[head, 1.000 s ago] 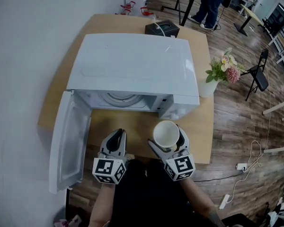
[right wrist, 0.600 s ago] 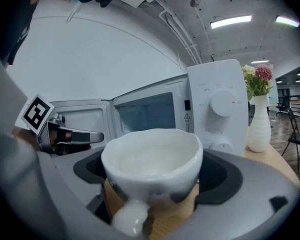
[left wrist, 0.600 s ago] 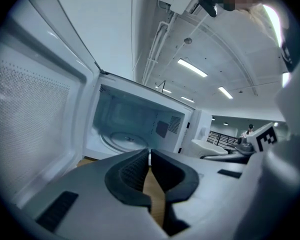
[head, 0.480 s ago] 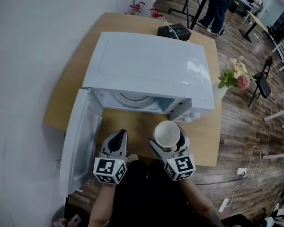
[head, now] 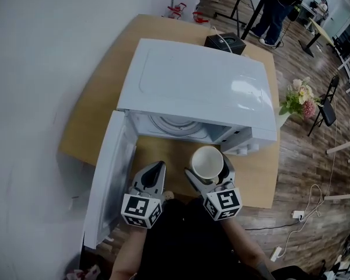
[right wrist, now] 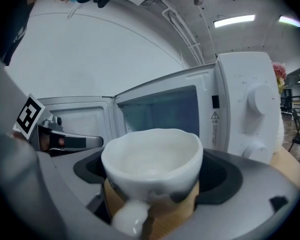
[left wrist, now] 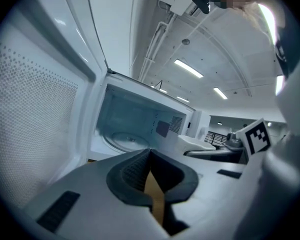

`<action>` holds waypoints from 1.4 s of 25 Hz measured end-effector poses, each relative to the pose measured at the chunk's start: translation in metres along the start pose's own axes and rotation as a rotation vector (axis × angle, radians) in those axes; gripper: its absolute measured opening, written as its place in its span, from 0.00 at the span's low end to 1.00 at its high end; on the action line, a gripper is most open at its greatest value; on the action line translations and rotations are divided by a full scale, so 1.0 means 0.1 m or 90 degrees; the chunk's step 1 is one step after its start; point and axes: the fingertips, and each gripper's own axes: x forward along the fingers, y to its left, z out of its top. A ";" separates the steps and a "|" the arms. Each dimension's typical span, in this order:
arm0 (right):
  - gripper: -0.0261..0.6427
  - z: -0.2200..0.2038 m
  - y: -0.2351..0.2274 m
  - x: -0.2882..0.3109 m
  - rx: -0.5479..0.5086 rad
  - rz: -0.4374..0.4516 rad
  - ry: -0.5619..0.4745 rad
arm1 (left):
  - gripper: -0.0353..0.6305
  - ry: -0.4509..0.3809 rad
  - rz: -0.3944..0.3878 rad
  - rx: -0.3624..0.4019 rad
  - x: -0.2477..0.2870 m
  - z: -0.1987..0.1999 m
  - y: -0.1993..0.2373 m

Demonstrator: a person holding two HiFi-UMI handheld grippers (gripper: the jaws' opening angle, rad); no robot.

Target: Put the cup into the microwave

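Before the open microwave (head: 198, 92), from the head view: white cup (head: 207, 163) clamped between the two fingers of the right gripper (head: 209, 167), over the wooden table (head: 93, 109), mouth facing up. Left gripper (head: 156, 169) just beside, pinched together on nothing, near the open door (head: 108, 179).

From the left gripper view: closed jaws aimed into the cavity (turntable (left wrist: 124, 140) visible inside).

From the right gripper view: glossy, round, empty bowl, squeezed at both sides, axis upright, stubby handle (right wrist: 130, 216) pointing back toward the camera, away from the oven.
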 end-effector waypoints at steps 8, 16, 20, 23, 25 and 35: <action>0.75 0.16 0.06 0.28 -0.004 0.010 -0.001 | 0.06 0.016 0.011 0.024 0.02 -0.04 0.06; 0.75 0.32 0.05 0.60 0.003 0.014 -0.004 | 0.06 0.023 0.030 0.032 0.03 -0.05 0.15; 0.75 0.40 0.06 0.82 0.005 0.025 -0.007 | 0.06 0.027 0.031 0.038 0.03 -0.06 0.15; 0.75 0.45 0.06 0.96 -0.005 0.032 -0.010 | 0.06 0.026 0.041 0.035 0.02 -0.07 0.18; 0.75 0.50 0.07 1.03 -0.016 0.034 -0.013 | 0.06 0.025 0.049 0.031 0.00 -0.07 0.21; 0.75 0.59 0.04 1.39 -0.065 0.045 -0.017 | 0.06 0.030 0.067 0.020 -0.01 -0.08 0.28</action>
